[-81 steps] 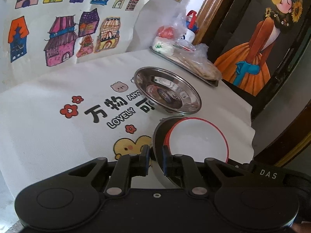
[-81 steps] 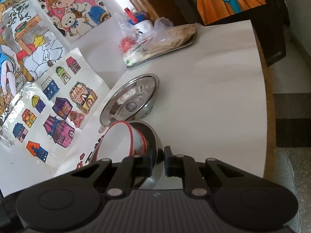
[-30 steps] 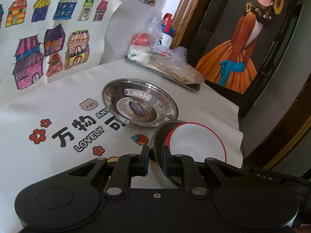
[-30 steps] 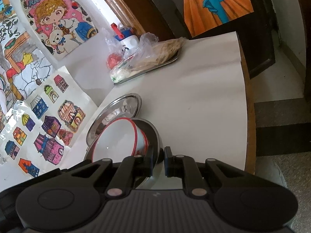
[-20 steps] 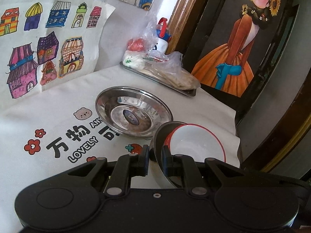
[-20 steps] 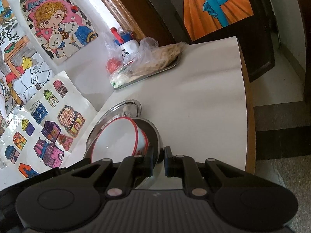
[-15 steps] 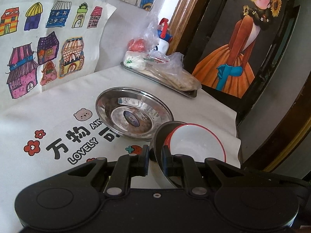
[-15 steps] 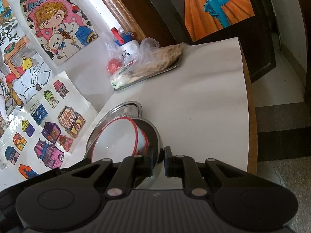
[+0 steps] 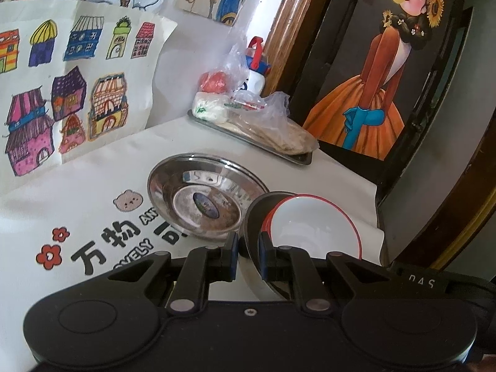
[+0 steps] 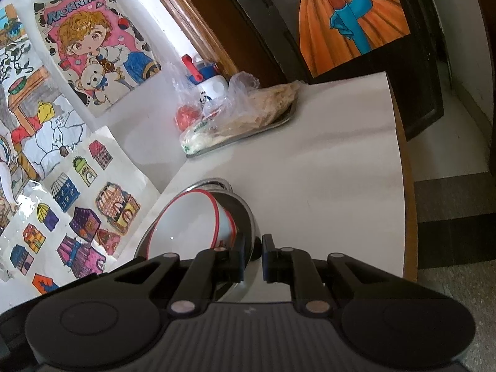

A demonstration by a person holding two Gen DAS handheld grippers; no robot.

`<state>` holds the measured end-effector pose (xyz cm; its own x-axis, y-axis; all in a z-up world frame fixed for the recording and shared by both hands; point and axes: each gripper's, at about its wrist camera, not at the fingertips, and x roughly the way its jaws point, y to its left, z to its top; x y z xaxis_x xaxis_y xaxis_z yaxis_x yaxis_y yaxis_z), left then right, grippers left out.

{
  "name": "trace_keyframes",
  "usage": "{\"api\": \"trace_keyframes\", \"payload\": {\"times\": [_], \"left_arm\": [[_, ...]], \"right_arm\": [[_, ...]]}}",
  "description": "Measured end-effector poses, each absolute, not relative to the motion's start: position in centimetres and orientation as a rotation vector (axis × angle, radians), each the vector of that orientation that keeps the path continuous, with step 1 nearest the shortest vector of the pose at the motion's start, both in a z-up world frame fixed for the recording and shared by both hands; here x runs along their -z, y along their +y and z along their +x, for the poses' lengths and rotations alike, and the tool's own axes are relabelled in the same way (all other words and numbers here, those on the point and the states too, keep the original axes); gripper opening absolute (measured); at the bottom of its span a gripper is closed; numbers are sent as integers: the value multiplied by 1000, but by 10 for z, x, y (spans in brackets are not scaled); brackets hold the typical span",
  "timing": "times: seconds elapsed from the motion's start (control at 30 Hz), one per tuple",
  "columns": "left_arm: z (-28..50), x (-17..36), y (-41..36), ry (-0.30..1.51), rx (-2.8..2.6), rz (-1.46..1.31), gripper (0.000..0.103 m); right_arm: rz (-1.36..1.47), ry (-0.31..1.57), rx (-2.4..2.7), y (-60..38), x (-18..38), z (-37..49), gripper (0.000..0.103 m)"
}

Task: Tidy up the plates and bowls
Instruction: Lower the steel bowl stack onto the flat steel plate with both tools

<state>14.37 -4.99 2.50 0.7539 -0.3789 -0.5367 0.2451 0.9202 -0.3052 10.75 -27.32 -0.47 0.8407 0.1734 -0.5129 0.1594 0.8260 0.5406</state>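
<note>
Carrying steel bowl [image 9: 252, 241] with red-rimmed white bowl [image 9: 313, 226] nested inside, left gripper [image 9: 249, 255] and right gripper [image 10: 251, 259] both clamped on its rim; steel plate [image 9: 206, 198] now closer ahead-left, set-down next

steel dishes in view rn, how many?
2. One steel plate lies on the tablecloth. A second steel dish, holding the white bowl, is clamped at its rim by the left gripper and right gripper. Others may be hidden.
</note>
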Motion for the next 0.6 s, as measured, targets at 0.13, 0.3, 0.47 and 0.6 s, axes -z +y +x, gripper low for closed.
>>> {"api": "trace_keyframes", "payload": {"times": [0.13, 0.3, 0.47, 0.6], "left_arm": [[149, -29, -50, 618, 341, -224, 12], [157, -31, -47, 611, 332, -233, 12], [170, -35, -39, 600, 305, -245, 12], [184, -38, -32, 589, 276, -249, 12]], "right_arm": [[599, 573, -14, -272, 1, 115, 13], [588, 561, -29, -267, -4, 129, 13], [563, 546, -62, -259, -10, 151, 13], [552, 547, -90, -251, -12, 171, 13]]}}
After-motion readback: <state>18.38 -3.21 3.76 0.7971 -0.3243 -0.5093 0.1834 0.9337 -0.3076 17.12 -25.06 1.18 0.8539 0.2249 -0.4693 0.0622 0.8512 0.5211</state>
